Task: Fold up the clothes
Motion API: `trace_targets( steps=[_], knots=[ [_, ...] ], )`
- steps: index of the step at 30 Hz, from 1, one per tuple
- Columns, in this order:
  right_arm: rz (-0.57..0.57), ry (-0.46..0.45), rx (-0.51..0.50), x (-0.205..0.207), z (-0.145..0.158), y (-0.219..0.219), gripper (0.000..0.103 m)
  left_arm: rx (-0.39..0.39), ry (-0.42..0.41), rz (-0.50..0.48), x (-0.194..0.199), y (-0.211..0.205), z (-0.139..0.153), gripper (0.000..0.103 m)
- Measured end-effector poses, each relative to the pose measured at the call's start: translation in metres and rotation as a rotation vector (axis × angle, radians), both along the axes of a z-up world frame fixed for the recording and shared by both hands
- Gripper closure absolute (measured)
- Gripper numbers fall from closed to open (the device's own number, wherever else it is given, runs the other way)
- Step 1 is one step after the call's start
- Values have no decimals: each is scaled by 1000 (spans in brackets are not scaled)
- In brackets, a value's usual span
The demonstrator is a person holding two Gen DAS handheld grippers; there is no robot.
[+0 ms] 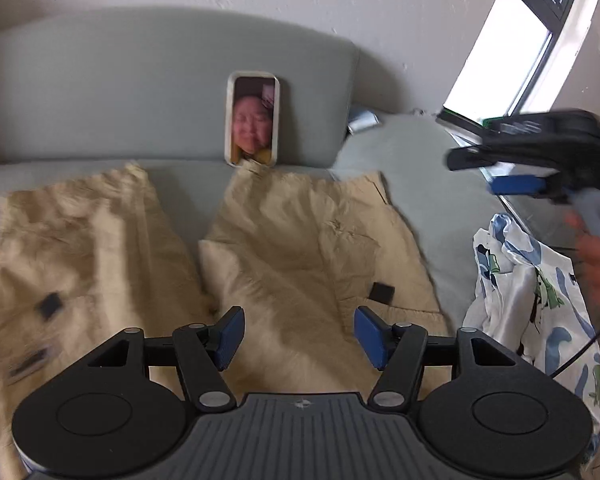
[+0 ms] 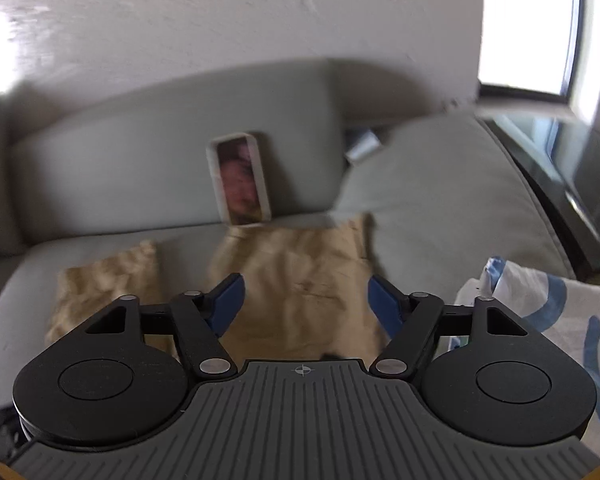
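Garment: tan trousers (image 1: 292, 248) are seen spread on the grey sofa (image 1: 140, 92), legs running toward 12 o'clock, waist end toward the cameras.
Long axis: each leg lies roughly 6-to-12 o'clock; a gap of sofa seat shows between the two legs.
Left gripper (image 1: 300, 334): jaws spread wide, nothing pinched; held low over the right-hand leg, cloth directly at 12 o'clock between the blue pads.
Right gripper (image 2: 306, 304): jaws also spread, nothing held; carried higher and farther off, trousers at 12 o'clock below it.
Nearer hand: the left is judged closer to the fabric, so a first pinch there seems likelier.
Second garment: a white, blue-printed cloth (image 1: 540, 300) is bunched at 3 o'clock, beside the trousers.
Background: a phone (image 1: 253, 118) is propped against the backrest, just past the leg ends.
Clarity: both views are motion-blurred.
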State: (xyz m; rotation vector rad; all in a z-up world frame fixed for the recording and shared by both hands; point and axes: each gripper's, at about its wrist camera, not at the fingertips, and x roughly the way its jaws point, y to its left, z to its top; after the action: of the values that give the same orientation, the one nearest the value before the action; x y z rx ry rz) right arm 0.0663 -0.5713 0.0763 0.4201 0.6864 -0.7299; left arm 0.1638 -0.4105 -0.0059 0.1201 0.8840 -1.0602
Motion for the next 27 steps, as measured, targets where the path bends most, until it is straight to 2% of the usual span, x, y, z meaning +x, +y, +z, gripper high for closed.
trace_targets(
  steps=[3,6,10,14,16,17,18,19,22,24,27],
  knots=[
    [-85,33,79,22,-31,-60,38,-50,71,-45,18,3,-32,45],
    [-133,36,147,42,-57,-109,41,-42,143,-1,41,11,-61,49],
    [-128,86,216,77,-92,-152,48,-28,208,58,58,15,-70,53],
    [-152,129,252,103,-123,-175,48,-9,211,42,58,14,-76,53],
    [-159,102,283,108,-135,-181,55,-2,225,47,60,14,-81,53],
    [-158,88,278,110,-137,-181,71,-2,228,49,61,15,-82,53],
    [-156,83,253,111,-138,-178,97,-3,229,51,61,15,-83,53],
    [-154,82,222,112,-139,-176,102,-9,230,52,61,16,-82,53],
    [-141,124,54,113,-127,-163,103,-36,238,41,59,16,-81,53],
    [-171,206,-123,115,-116,-158,103,-51,252,23,56,13,-82,53],
    [-135,351,-225,129,-125,-165,101,-59,279,-3,51,9,-85,53]
  ],
)
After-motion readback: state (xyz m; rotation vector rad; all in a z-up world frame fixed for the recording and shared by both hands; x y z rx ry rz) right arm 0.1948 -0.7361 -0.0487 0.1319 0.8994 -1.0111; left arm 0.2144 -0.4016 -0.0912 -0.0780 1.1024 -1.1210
